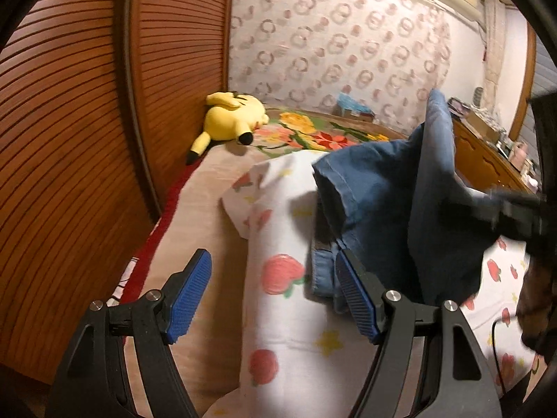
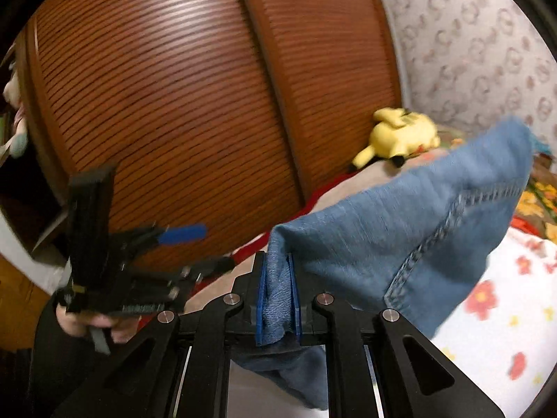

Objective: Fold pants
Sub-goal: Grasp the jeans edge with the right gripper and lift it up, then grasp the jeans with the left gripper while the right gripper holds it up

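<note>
A: Bedroom, slatted wooden wardrobe doors (image 1: 87, 111) along one side, patterned wallpaper (image 1: 341, 35) behind the bed (image 1: 195, 188).

B: Bedding?

A: White sheet with red fruit print (image 1: 278, 278) over a beige cover, floral blanket (image 1: 303, 132) at the far end.

B: Pants?

A: Blue denim pants (image 2: 383, 230), partly lifted off the sheet. One end raised, the rest bunched on the fruit-print sheet in the left wrist view. Motion blur on the fabric.

B: Right gripper?

A: Right gripper (image 2: 277, 299) pressed together, pinching a fold of the denim between its blue pads (image 2: 261, 299). Fabric hangs below the pads and fans up to the right.

B: Left gripper?

A: Left gripper (image 1: 269, 299) spread wide, nothing between the pads. Its right pad sits just beside the pants' waistband edge; contact, can't tell. A hand (image 2: 94, 324) holds it at lower left of the right wrist view.

B: Small stuff?

A: Yellow plush toy (image 1: 233, 115) lying by the wardrobe at the far end, well apart from the pants.
</note>
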`<state>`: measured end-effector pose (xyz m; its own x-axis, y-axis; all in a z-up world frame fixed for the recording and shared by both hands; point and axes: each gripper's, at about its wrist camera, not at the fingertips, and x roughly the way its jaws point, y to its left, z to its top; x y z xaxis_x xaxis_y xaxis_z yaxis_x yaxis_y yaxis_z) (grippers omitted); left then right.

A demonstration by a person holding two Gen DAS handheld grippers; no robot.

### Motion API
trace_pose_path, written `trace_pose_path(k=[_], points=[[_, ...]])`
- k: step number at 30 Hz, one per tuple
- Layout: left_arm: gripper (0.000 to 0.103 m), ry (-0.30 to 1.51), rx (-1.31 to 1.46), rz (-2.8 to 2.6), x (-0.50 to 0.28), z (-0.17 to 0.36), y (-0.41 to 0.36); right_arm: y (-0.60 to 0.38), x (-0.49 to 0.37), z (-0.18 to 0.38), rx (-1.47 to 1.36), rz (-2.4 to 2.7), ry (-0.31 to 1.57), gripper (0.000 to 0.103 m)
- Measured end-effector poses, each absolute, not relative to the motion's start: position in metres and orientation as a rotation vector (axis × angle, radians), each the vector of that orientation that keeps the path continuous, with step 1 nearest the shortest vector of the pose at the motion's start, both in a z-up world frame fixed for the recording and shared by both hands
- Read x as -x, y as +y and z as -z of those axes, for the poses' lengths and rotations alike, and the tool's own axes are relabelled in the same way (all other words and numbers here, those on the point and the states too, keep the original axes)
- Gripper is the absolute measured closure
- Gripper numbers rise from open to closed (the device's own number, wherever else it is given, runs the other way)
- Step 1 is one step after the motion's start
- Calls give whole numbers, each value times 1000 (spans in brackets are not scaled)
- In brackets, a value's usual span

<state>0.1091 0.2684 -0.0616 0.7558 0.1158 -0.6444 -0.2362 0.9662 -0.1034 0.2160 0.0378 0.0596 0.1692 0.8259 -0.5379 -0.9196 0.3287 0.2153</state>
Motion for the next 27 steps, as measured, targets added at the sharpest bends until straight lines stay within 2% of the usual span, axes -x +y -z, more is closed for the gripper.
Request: trace_pose_path(k=[7,11,18,27], points=[[28,679,195,-210,-107,60,275,53,-229,-10,203,-1298,786,92],[28,677,189,-204,-110,56,274,47,-228,-2,232,-1279,775,91],[28,658,169,-175,-122,44,262,26,-220,-25,209,-1228,695,63],[28,606,140,-21,-154,9,226,22,-218,-15,213,-1194,716,63]])
